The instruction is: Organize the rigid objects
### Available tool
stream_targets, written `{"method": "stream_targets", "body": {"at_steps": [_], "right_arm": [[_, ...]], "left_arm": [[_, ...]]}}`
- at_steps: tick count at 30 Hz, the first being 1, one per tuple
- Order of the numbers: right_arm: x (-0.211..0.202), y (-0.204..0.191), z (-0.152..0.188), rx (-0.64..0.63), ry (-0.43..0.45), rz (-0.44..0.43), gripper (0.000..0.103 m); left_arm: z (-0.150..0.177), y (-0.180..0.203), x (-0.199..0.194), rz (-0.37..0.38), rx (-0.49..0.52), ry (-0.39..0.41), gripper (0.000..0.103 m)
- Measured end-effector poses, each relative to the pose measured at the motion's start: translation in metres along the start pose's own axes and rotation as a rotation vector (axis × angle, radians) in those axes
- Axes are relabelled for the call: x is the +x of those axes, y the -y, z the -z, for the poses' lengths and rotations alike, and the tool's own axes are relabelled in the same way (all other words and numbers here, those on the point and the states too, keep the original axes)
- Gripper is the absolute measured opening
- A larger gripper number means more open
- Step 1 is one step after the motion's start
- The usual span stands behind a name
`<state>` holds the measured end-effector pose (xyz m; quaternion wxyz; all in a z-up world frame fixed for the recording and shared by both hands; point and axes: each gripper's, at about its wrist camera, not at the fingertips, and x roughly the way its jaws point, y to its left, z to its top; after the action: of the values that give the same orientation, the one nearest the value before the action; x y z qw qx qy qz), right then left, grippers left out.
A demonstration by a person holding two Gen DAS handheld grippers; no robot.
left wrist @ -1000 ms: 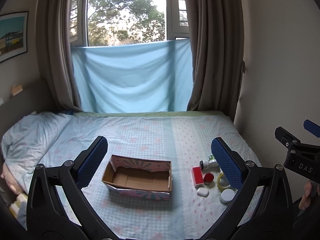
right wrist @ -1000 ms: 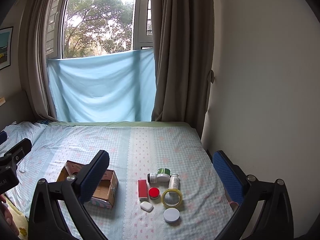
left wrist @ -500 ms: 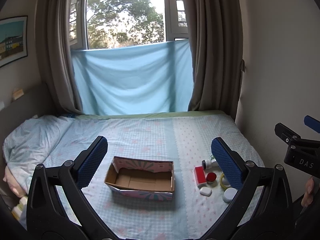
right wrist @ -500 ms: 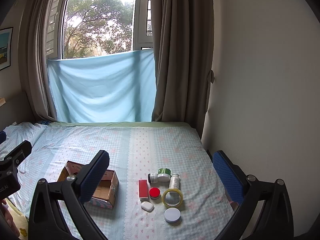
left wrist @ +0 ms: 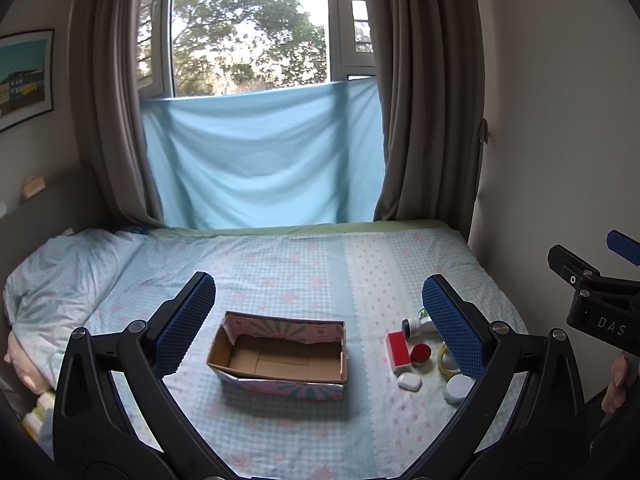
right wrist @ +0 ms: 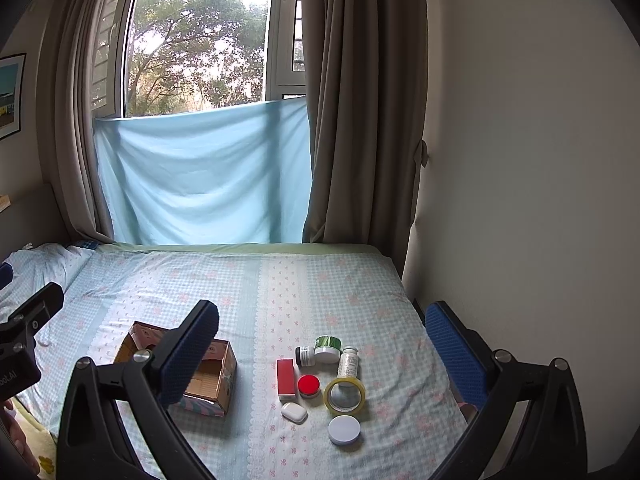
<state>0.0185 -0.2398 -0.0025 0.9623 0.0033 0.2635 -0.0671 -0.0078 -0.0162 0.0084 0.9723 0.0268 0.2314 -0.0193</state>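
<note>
An open, empty cardboard box (left wrist: 280, 354) (right wrist: 208, 376) sits on the bed. To its right lies a cluster of small things: a red block (right wrist: 286, 377), a red-lidded jar (right wrist: 309, 385), a white case (right wrist: 294, 412), a tape roll (right wrist: 344, 396), a white round lid (right wrist: 344, 430), a green-lidded jar (right wrist: 328, 348), a dark-capped bottle (right wrist: 305, 356) and a white bottle (right wrist: 348, 362). My left gripper (left wrist: 318, 328) is open and empty, above the box. My right gripper (right wrist: 320, 354) is open and empty, above the cluster.
The bed (right wrist: 280, 288) has a blue checked sheet and a pillow (left wrist: 60, 276) at the left. A wall (right wrist: 520, 160) borders the bed's right side. Curtains and a blue cloth (left wrist: 260, 160) hang at the far end.
The left wrist view has shifted slightly, and the box and cluster sit a little lower and further right in it. The right view has barely changed. Both grippers stay open.
</note>
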Motion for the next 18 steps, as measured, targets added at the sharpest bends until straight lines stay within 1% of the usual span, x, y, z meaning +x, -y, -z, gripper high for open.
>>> {"method": "stream_targets", "body": {"at_steps": [18], "right_arm": [[-0.0001, -0.0023, 0.001, -0.002, 0.0, -0.002, 0.103]], "left_arm": [[0.0008, -0.0018, 0.0039, 0.0, -0.008, -0.011, 0.103]]}}
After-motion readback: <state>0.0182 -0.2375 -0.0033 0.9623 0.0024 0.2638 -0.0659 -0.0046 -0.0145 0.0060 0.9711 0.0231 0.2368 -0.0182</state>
